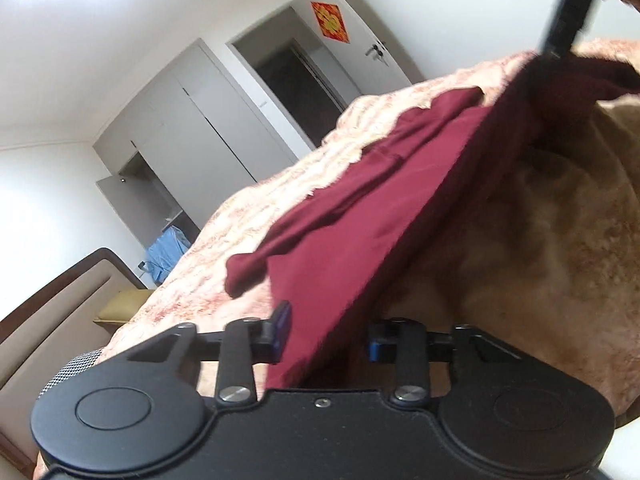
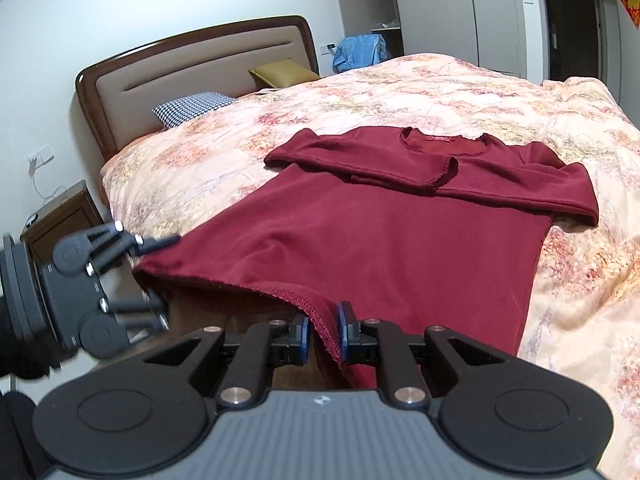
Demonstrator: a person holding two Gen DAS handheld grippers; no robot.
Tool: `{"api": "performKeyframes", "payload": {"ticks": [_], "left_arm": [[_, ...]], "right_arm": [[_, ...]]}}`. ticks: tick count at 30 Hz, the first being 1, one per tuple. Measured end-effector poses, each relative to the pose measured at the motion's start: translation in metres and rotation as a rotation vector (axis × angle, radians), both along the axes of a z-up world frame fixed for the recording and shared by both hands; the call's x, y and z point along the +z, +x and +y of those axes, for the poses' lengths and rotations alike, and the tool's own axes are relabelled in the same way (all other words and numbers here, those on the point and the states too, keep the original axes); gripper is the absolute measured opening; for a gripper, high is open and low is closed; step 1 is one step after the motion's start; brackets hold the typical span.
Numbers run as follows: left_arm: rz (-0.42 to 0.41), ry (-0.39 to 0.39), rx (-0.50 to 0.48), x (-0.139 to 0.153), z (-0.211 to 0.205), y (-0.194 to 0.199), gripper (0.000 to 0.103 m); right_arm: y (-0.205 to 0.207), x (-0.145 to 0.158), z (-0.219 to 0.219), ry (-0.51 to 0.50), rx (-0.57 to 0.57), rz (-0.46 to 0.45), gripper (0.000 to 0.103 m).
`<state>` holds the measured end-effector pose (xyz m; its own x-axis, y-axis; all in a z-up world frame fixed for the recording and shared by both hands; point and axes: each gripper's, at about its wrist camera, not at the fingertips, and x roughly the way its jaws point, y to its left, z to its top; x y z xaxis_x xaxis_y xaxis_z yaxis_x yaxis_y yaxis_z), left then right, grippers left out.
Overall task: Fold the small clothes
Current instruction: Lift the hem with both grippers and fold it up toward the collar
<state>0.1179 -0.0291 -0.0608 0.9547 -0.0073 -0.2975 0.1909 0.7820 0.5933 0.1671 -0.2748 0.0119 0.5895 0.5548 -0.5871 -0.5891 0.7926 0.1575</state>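
Observation:
A maroon long-sleeved shirt lies flat on the floral quilt, collar away from me, both sleeves folded across the chest. My right gripper is shut on the near hem, which is lifted off the bed edge. My left gripper is at the hem's left corner, one finger above the cloth and one below, still apart. In the left wrist view the shirt runs as a sheet between the left gripper's blue pads. The right gripper's dark finger shows at the far end of the hem.
The bed has a padded headboard, a checked pillow and a gold pillow. A bedside cabinet stands at the left. A blue bag, wardrobes and a dark doorway are beyond. The quilt's brown side hangs below the hem.

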Motion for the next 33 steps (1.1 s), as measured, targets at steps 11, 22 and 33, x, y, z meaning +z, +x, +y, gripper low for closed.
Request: {"api": "performKeyframes", "payload": {"ticks": [11,22,33], "left_arm": [[0.227,-0.29,-0.057,0.063,0.037,0.044,0.005],[0.259,-0.339,-0.034,0.087,0.037,0.077,0.005],[0.236,-0.297,-0.027,0.067,0.042,0.06,0.016]], "right_arm": [[-0.024,-0.029,0.009,-0.137,0.058,-0.058,0.047],[-0.049,-0.07,0.05,-0.493,0.086,-0.302,0.063],[-0.07,-0.06,-0.001,-0.482,-0.155,-0.445,0.013]]}}
